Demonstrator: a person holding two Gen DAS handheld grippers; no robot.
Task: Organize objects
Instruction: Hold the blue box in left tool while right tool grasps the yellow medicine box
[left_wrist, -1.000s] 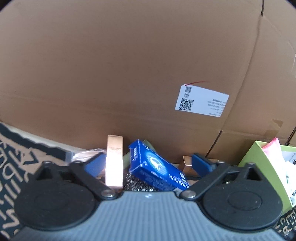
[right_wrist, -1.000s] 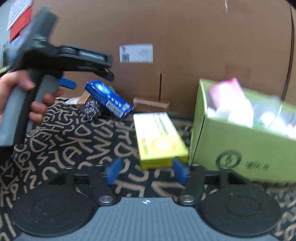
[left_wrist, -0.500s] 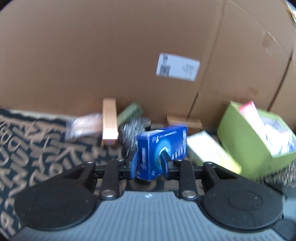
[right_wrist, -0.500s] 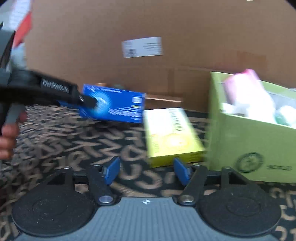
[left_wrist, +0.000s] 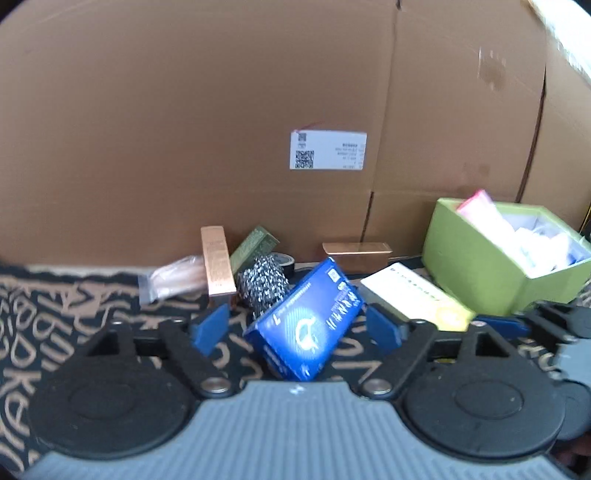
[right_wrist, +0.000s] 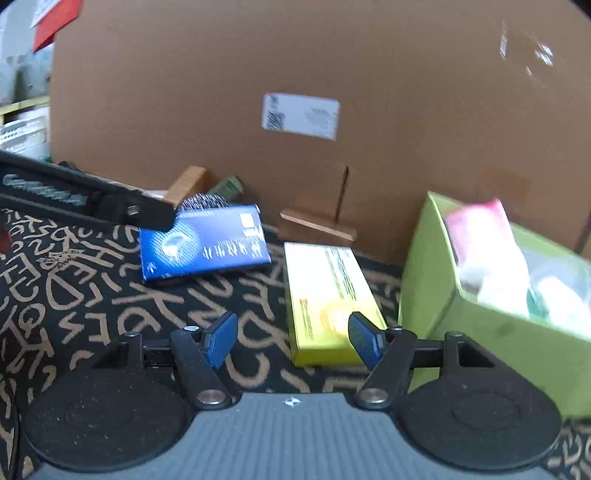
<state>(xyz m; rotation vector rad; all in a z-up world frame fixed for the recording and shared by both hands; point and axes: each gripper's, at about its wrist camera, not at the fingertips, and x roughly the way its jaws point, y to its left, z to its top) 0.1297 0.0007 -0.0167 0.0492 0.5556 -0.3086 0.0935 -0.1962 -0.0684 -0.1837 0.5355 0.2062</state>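
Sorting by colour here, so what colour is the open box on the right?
Lime green, clearest in the right wrist view.

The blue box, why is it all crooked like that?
The blue box lies slanted on the patterned cloth between the open fingers of the left gripper, not lined up with the yellow box beside it or put in the green box.
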